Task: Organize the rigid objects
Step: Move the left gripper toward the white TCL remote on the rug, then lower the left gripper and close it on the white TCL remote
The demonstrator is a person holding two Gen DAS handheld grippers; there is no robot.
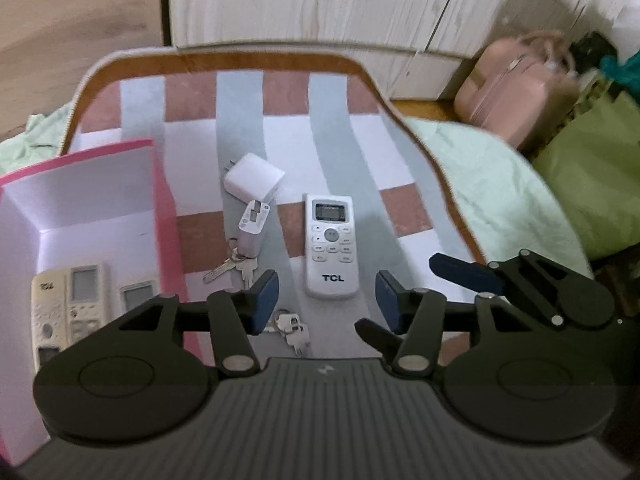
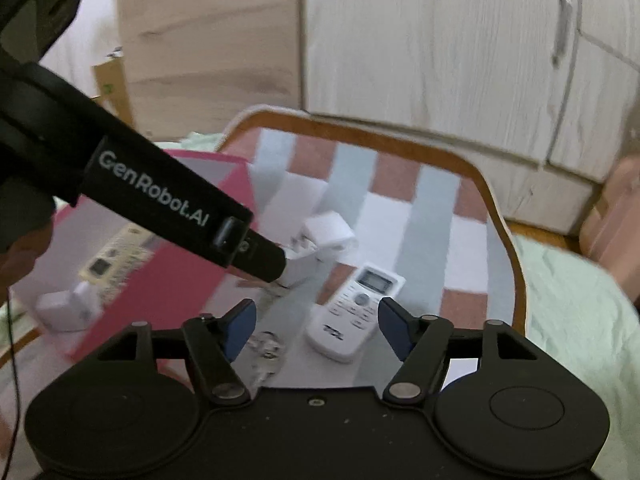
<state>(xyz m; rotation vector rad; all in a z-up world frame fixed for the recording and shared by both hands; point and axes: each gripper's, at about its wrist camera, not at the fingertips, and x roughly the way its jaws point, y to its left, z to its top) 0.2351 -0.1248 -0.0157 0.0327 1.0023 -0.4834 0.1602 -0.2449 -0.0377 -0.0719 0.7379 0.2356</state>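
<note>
A white TCL remote (image 1: 330,243) lies on the checked tabletop (image 1: 288,136), just beyond my open, empty left gripper (image 1: 327,300). A white charger (image 1: 253,178) and a key fob with keys (image 1: 245,240) lie to its left. A second key bunch (image 1: 293,329) lies under the left gripper. The pink box (image 1: 96,208) at the left holds two remotes (image 1: 70,304). My right gripper (image 2: 317,328) is open and empty, above the TCL remote (image 2: 356,316) and blurred keys (image 2: 267,350). The box (image 2: 168,264) also holds a white adapter (image 2: 68,308).
The right gripper's fingers (image 1: 464,272) show at the right of the left wrist view. The left gripper's arm (image 2: 160,196) crosses the right wrist view over the box. A pink bag (image 1: 516,88), green bedding (image 1: 492,184) and white cabinets (image 1: 320,0) surround the table.
</note>
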